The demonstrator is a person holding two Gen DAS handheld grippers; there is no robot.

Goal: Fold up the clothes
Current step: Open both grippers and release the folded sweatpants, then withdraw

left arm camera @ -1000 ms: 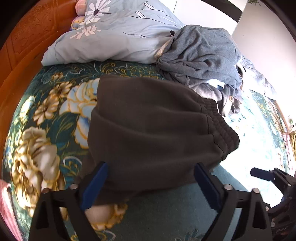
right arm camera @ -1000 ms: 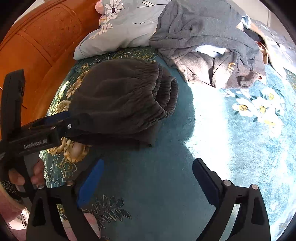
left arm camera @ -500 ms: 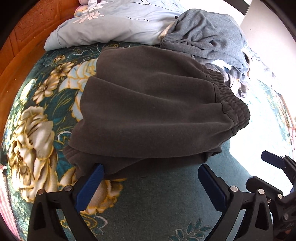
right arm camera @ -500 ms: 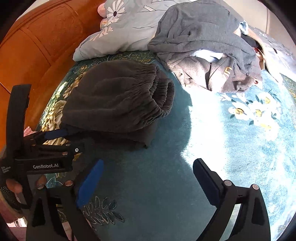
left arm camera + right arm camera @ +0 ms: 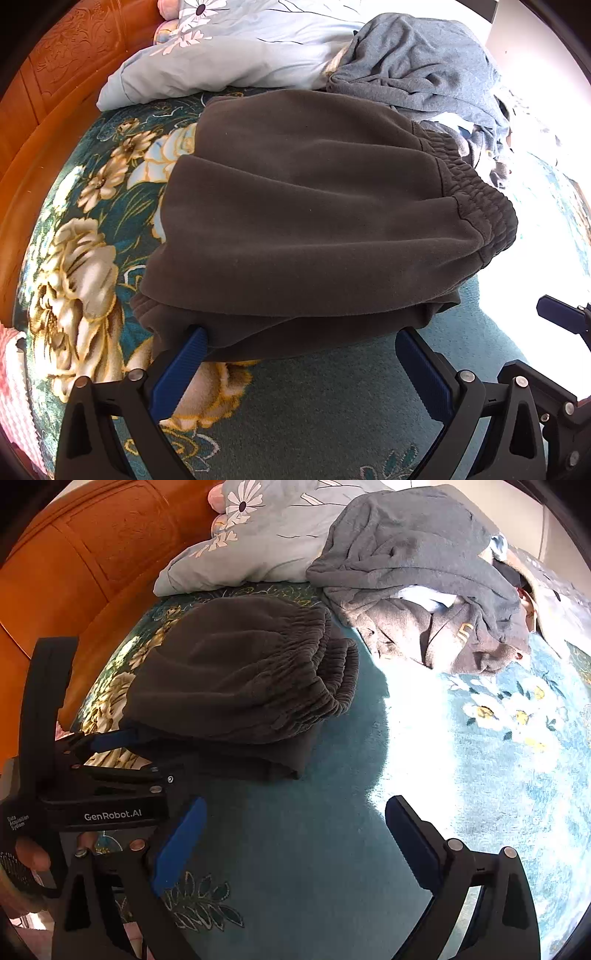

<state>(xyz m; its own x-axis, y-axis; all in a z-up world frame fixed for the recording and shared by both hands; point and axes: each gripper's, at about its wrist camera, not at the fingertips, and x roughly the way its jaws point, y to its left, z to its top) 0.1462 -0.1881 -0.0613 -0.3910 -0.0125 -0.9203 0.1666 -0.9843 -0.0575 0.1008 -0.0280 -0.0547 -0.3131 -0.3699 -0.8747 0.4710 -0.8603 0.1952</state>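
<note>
Gold lettering (image 5: pixel 466 630), right view only

Before you lies a bed under a teal bedspread (image 5: pixel 303 849) printed with cream and gold flowers, its plain centre giving way to large blooms (image 5: pixel 74 280) at your left. Along that left side runs a carved, orange-brown wooden headboard (image 5: pixel 110 546). Against it rests a pale blue quilt (image 5: pixel 236 59) with white daisy motifs. Strong sunlight (image 5: pixel 436 746) falls across the right half of the bedspread, bleaching its pattern. A pale wall (image 5: pixel 524 33) closes your upper right.
</note>
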